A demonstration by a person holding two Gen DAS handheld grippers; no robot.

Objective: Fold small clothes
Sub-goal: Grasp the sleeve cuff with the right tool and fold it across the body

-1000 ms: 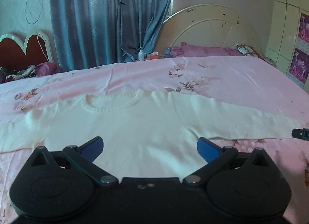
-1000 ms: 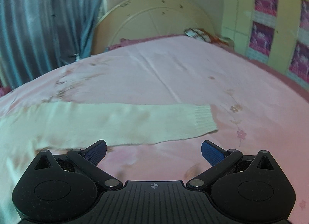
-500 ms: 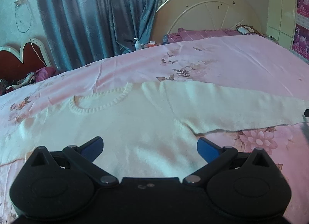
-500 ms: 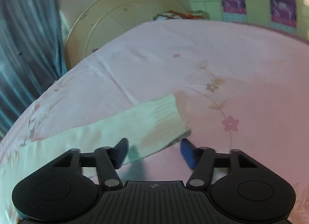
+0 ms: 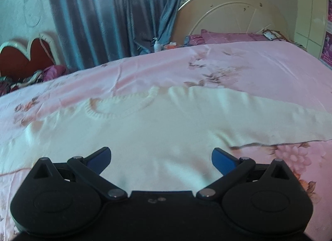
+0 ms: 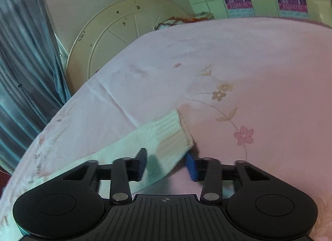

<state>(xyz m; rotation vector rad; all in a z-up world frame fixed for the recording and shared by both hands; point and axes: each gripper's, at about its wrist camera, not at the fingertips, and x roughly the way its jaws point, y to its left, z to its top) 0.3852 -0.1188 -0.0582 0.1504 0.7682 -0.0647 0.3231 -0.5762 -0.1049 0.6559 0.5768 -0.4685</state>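
Observation:
A cream knit sweater [image 5: 157, 129] lies flat on the pink floral bed sheet [image 5: 249, 64], collar away from me, one sleeve stretched out to the right. My left gripper [image 5: 160, 157] is open and empty, hovering over the sweater's body. In the right wrist view the sleeve's ribbed cuff [image 6: 172, 135] lies between the fingers of my right gripper [image 6: 167, 163]. Its jaws are narrowed around the cuff, with a small gap still showing on the left side.
A cream headboard [image 5: 228, 12] and purple pillows [image 5: 224, 36] stand at the bed's far end. Blue curtains [image 5: 108, 16] hang behind. A bottle [image 5: 157, 44] stands by the curtain. Clutter and a red heart-shaped chair back [image 5: 27, 56] are at the left.
My right gripper has moved down onto the sleeve's cuff and its jaws have narrowed from wide open to close around it. The left gripper has shifted slightly and stays open.

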